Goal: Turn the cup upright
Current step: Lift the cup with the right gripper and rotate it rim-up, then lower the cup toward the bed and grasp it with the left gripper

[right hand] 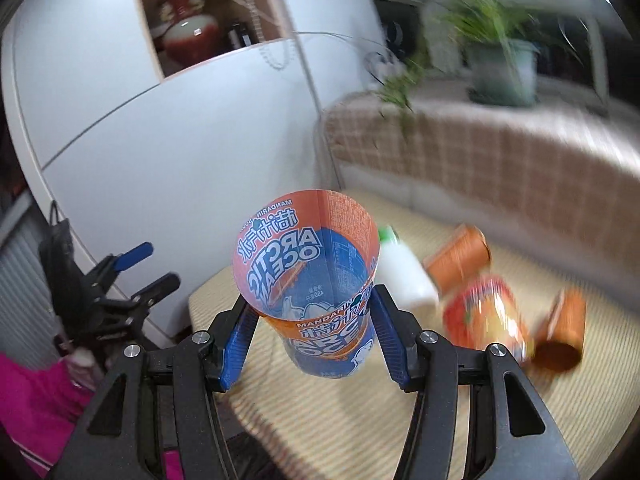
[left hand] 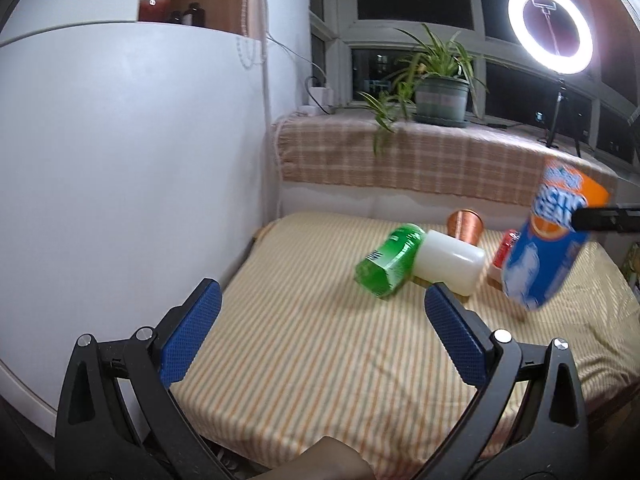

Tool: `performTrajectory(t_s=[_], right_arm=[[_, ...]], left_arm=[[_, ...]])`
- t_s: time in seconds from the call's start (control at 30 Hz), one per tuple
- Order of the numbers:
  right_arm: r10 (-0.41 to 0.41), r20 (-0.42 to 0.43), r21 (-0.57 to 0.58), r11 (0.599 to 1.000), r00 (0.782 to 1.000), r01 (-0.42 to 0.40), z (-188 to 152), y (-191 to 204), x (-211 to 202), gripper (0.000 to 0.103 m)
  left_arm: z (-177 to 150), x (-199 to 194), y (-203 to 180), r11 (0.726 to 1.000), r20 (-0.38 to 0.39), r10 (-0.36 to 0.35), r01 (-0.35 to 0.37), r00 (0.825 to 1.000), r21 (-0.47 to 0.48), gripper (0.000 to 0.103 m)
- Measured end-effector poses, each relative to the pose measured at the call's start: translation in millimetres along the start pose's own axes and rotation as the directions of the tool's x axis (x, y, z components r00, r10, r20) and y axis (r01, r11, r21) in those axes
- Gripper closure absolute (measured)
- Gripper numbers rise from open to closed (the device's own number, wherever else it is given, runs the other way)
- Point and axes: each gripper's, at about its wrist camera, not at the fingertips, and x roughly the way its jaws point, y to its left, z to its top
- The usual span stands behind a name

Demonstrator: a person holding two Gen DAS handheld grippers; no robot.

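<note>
My right gripper (right hand: 310, 322) clamps the Arctic Ocean paper cup (right hand: 316, 272) above the striped bed (right hand: 400, 420), long axis tilted, its print upside down. My left gripper (left hand: 322, 308) hangs spread wide, holding nothing. Beyond lie a green bottle (left hand: 390, 260), white bottle (left hand: 450, 266) and copper cup (left hand: 464, 226).

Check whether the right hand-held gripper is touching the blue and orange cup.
Touching. The right wrist view shows the right hand-held gripper with both blue pads pressed against the sides of the blue and orange cup, held above the striped surface.
</note>
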Motion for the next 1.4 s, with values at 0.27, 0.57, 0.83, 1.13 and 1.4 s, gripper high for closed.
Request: performTrajectory(t_s=[0.27, 0.57, 0.83, 1.13, 1.4], right_arm=[[0.085, -0.053, 0.311, 0.948, 0.995, -0.064, -58, -53, -7, 0.048], [0.142, -0.139, 0.466, 0.882, 0.98, -0.062, -89, -83, 16, 0.047], [0.135, -0.099, 0.478, 0.875, 0.986, -0.072, -91, -93, 28, 0.041], [0.021, -0.084, 0.435, 0.9, 0.996, 0.017, -91, -90, 25, 0.032], [-0.108, -0.02, 0.384, 0.917, 0.994, 0.107, -107, -70, -17, 0.032]], left_arm=[[-1, 9, -24, 0.996, -0.05, -0.09, 0.091, 0.995, 0.013, 0.0], [-1, 17, -43, 0.988, -0.109, -0.154, 0.156, 0.982, 0.012, 0.0], [-1, 24, -42, 0.986, -0.143, -0.169, 0.169, 0.975, -0.014, 0.0], [1, 33, -54, 0.975, -0.174, -0.222, 0.223, 0.959, -0.017, 0.0], [14, 73, -81, 0.914, -0.293, -0.402, 0.396, 0.867, -0.084, 0.0]])
